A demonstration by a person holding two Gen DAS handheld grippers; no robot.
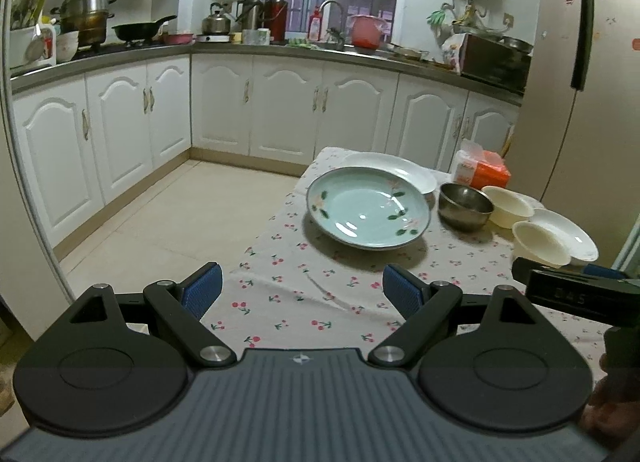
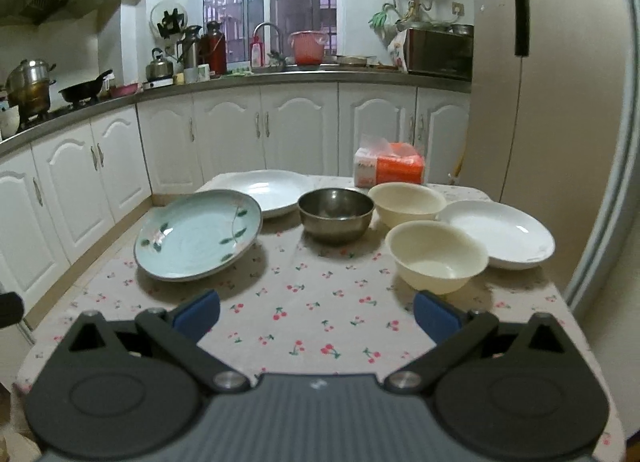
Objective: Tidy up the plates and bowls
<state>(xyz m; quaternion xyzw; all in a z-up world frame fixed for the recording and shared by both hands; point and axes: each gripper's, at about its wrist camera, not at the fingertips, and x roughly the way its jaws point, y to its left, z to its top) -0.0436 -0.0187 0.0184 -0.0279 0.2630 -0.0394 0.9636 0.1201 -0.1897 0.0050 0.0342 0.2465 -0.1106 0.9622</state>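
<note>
Both of my grippers stand wide and hold nothing: the left gripper [image 1: 302,292] hovers over the near left part of the table [image 2: 304,326], the right gripper [image 2: 316,316] over its near middle.

Hazard 1: the green plate [image 2: 198,236] rests tilted, its far rim propped on the large white plate [image 2: 266,190] and close to the left table edge. As I judge it, a push from the side could slide it off to the floor. I grip its rim before I lift.

Hazard 2: the steel bowl [image 2: 336,214] and the two cream bowls, far cream bowl [image 2: 406,200] and near cream bowl [image 2: 438,256], stand close together; the near one touches or overlaps the small white plate [image 2: 498,232]. A wide jaw entering between them could knock a neighbour. Glazed rims may slip from my pads.

Hazard 3: the cherry-print cloth [image 2: 320,342] shows a crease in the left view. Dragging a dish could pull the cloth and everything on it.

Room: a kitchen with white cabinets [image 2: 224,134], a loaded counter, a window, a refrigerator [image 2: 552,110] just right of the table, and a tissue pack [image 2: 390,170] at the far edge.
</note>
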